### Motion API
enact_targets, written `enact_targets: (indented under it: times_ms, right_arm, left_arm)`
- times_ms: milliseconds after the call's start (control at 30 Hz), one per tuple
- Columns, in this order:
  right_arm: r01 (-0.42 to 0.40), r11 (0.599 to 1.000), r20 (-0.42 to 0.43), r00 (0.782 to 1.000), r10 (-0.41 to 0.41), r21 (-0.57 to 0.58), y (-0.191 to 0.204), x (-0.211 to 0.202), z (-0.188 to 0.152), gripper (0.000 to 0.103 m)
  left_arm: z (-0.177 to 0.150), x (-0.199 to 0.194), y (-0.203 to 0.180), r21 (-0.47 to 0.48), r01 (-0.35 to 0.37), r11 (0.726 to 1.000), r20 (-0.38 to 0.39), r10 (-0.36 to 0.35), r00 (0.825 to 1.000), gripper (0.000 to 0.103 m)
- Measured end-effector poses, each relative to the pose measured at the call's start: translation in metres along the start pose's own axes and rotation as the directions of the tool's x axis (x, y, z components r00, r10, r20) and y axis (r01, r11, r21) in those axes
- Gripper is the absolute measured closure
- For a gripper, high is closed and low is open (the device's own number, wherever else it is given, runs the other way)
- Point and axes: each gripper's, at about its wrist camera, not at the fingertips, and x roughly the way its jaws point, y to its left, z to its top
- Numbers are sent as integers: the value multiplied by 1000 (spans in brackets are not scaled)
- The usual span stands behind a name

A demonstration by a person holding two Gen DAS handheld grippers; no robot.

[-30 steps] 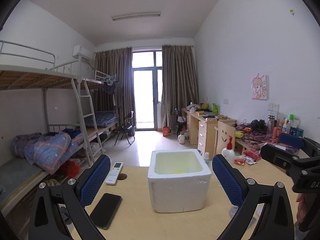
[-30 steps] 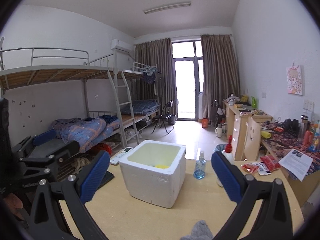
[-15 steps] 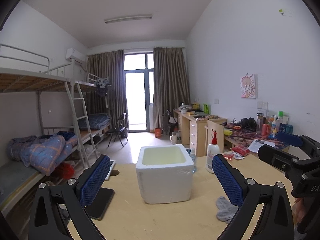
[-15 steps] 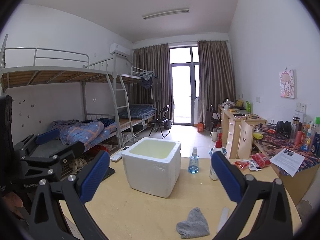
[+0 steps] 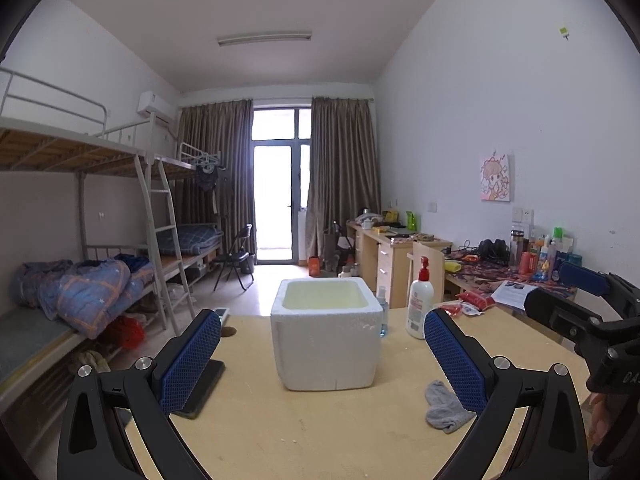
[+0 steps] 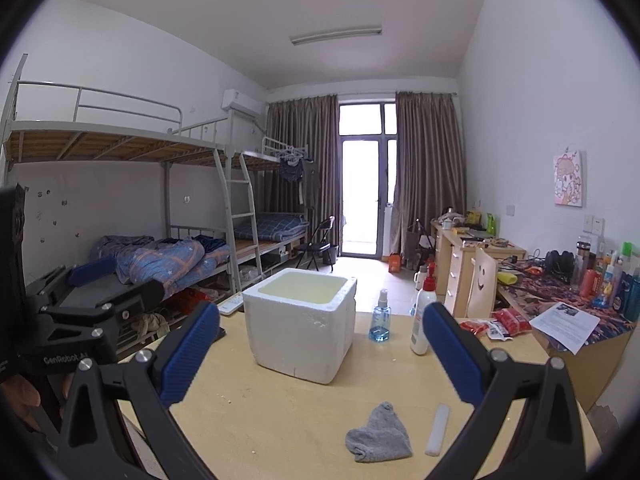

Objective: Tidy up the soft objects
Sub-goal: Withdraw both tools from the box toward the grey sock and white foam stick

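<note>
Both wrist views facing foam box (image 5: 326,334)

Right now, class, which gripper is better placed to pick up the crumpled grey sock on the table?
Right. The right gripper has the crumpled grey sock between its open fingers; for the left gripper it lies off right, behind a finger.

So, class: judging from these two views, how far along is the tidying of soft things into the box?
Done: nothing that can be confirmed; the box interior is mostly hidden. In hand: nothing, since the left gripper and right gripper are both open and empty. Left: the grey sock lies on the table in front of the box, nearer the right gripper.
</note>
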Motion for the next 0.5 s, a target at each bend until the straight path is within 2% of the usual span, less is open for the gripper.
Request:
enact_targets:
  times_ms: [300, 500]
  right_arm:
    - [-5, 1000, 18, 1000, 5, 11, -4, -9, -26, 0]
    - [2, 1000, 15, 1000, -2, 24, -6, -10, -38, 0]
  left_arm:
    - [-30, -10, 1, -20, 22, 1000, 29, -22, 999, 1]
    - [-51, -9, -3, -18, 9, 1000, 29, -8, 1000, 1]
